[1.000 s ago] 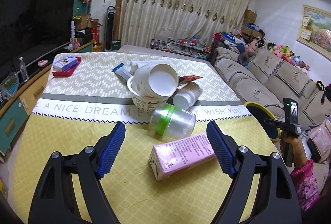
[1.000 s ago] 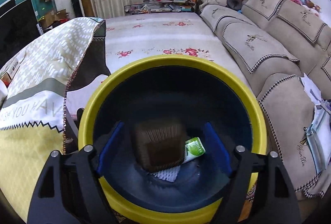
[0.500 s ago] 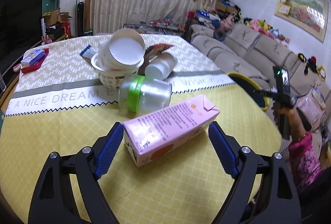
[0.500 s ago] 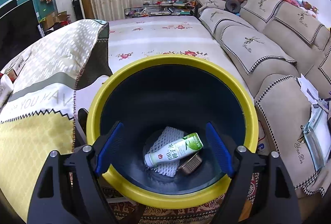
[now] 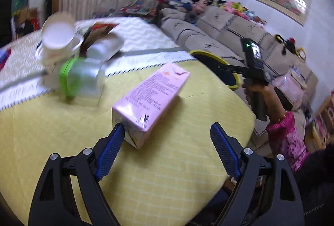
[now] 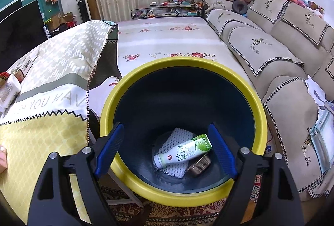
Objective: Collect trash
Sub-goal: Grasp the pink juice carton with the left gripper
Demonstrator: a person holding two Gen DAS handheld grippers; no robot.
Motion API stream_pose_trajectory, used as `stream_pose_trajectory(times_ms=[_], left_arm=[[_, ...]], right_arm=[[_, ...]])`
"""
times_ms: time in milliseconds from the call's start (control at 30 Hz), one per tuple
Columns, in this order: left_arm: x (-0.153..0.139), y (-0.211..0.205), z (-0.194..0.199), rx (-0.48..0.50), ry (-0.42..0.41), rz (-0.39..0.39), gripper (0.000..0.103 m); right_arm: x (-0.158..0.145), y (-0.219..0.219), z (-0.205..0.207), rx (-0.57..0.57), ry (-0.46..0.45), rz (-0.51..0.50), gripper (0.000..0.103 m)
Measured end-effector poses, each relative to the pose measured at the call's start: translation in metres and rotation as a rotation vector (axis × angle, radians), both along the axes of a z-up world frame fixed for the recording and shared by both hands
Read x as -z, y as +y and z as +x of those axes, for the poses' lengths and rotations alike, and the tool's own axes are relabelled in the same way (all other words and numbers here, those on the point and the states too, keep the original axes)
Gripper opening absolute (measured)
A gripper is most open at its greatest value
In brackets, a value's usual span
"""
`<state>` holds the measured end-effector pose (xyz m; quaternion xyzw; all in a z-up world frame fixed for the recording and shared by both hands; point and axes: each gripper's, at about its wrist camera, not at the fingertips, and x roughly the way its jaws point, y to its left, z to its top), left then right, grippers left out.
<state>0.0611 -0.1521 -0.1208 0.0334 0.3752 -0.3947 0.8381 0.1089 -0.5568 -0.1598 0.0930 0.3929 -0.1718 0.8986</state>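
A pink carton (image 5: 150, 94) lies on the yellow tablecloth (image 5: 62, 132). My left gripper (image 5: 167, 136) is open around its near end, and the left blue finger (image 5: 110, 150) touches the carton's corner. Behind it lie a clear jar with a green band (image 5: 81, 80), white paper cups (image 5: 60, 38) and a wrapper. My right gripper (image 6: 167, 142) is open and empty above the yellow-rimmed bin (image 6: 258, 105). In the bin lie a white-green bottle (image 6: 183, 150), a foam net and a small tin (image 6: 199, 166). The right gripper also shows in the left wrist view (image 5: 250, 59), beside the bin (image 5: 200, 53).
The bin stands on the floor between the table edge (image 6: 87, 113) and a beige sofa (image 6: 292, 54). A bed with a floral sheet (image 6: 167, 38) lies behind the bin. Papers lie on the sofa at the right (image 6: 319, 113).
My left gripper swung right and closer, so the pink carton now sits by the left finger. My right gripper drew back a little from the bin; the brown thing that dropped in has settled.
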Motion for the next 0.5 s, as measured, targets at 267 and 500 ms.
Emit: stream_pose_trajectory(times_ms=[267,500], left_arm=[[-0.001,0.0,0.025,-0.048,-0.078,0.103,0.079],[0.006,-0.033,0.033,0.046,-0.061,0.138,0.067]], right_arm=[[-0.001,-0.005,-0.004,0.009,-0.012,0.019,0.079],[0.0,0.0,-0.005,-0.001,-0.015,0.027,0.079]])
